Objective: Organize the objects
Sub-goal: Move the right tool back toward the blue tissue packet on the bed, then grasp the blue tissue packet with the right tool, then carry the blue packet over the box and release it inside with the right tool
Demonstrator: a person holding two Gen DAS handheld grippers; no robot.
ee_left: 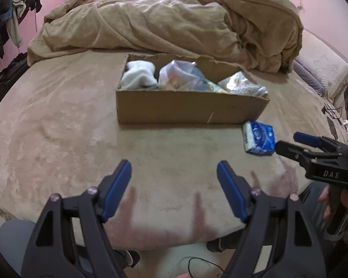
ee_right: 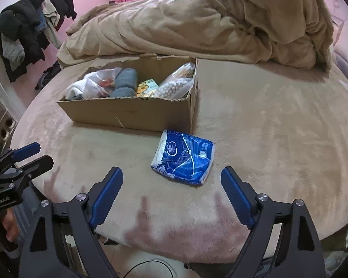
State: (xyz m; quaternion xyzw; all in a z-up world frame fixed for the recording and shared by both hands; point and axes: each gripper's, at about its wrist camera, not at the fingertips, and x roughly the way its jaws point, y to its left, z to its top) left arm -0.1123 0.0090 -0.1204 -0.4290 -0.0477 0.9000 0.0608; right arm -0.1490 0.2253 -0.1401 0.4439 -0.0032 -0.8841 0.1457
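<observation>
A blue tissue pack (ee_right: 183, 158) lies flat on the bed, just in front of the right corner of an open cardboard box (ee_right: 132, 113). It also shows in the left wrist view (ee_left: 258, 141), right of the box (ee_left: 188, 108). The box holds white socks (ee_left: 139, 75), plastic bags (ee_left: 181, 75), grey rolled cloth (ee_right: 125, 82) and a bag of white balls (ee_right: 174, 86). My right gripper (ee_right: 171, 180) is open and empty, just short of the pack. My left gripper (ee_left: 174, 173) is open and empty, over bare bed in front of the box.
A rumpled tan blanket (ee_left: 174, 23) is heaped behind the box. Dark clothes (ee_right: 32, 25) hang at the left wall. The bed's front edge (ee_right: 174, 247) lies right under both grippers. Cables (ee_left: 331, 113) lie at the far right.
</observation>
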